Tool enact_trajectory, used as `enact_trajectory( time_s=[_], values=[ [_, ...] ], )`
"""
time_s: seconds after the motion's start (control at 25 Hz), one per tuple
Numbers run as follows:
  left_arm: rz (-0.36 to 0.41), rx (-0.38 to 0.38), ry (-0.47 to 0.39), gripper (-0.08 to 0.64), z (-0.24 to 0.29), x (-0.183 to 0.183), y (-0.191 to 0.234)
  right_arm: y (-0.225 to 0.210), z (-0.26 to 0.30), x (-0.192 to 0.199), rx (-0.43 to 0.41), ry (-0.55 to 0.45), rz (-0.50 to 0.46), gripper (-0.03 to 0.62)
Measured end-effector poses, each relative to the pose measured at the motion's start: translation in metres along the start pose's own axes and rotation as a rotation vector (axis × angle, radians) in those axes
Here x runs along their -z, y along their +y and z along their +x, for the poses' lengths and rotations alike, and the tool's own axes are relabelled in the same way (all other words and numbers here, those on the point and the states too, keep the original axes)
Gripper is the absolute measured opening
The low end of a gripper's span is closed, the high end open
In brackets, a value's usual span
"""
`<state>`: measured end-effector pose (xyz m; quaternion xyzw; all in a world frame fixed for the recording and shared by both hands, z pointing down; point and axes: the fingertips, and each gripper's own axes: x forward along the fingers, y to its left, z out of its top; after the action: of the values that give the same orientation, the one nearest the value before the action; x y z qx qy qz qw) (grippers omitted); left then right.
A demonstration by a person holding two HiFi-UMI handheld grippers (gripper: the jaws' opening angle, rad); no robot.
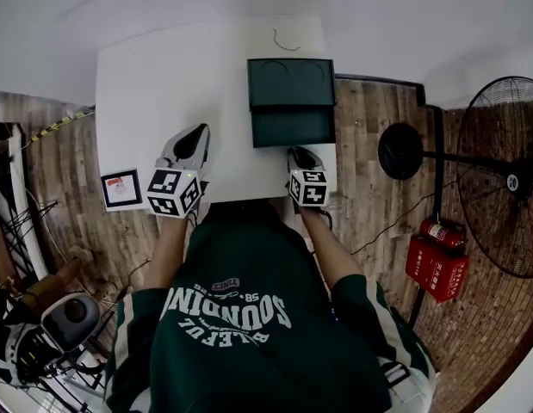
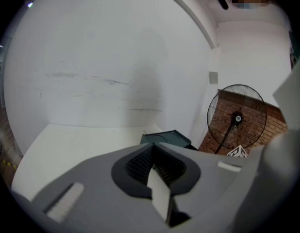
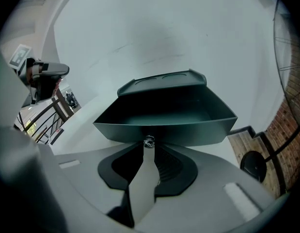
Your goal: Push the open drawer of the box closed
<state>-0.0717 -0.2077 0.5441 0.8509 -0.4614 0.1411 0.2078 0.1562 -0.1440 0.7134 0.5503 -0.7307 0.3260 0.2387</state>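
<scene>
A dark green box (image 1: 290, 83) stands on the white table (image 1: 163, 84), with its drawer (image 1: 294, 127) pulled out toward me. In the right gripper view the drawer (image 3: 164, 125) fills the middle, empty inside, with a small metal knob (image 3: 149, 141) on its front. My right gripper (image 1: 294, 151) sits just before that front. Its jaws look together, and the tips (image 3: 148, 147) are right at the knob. My left gripper (image 1: 200, 132) hovers over bare table to the left of the box, shut and holding nothing. From there the box (image 2: 166, 138) shows beyond its tips (image 2: 152, 145).
A small framed card (image 1: 121, 188) lies at the table's front left corner. A thin wire (image 1: 283, 41) lies behind the box. A standing fan (image 1: 507, 175) and red fire extinguishers (image 1: 438, 261) are on the wooden floor to the right. A white wall rises behind the table.
</scene>
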Motion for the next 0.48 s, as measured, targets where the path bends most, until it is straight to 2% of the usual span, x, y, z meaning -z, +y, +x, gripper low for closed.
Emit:
enact_trajectory(
  time_s=[0.48],
  values=[
    [-0.017,-0.013,0.008,0.052,0.002,0.001,0.01,-0.006,0.027,-0.036,0.005,-0.006,-0.01,0.072]
  ],
)
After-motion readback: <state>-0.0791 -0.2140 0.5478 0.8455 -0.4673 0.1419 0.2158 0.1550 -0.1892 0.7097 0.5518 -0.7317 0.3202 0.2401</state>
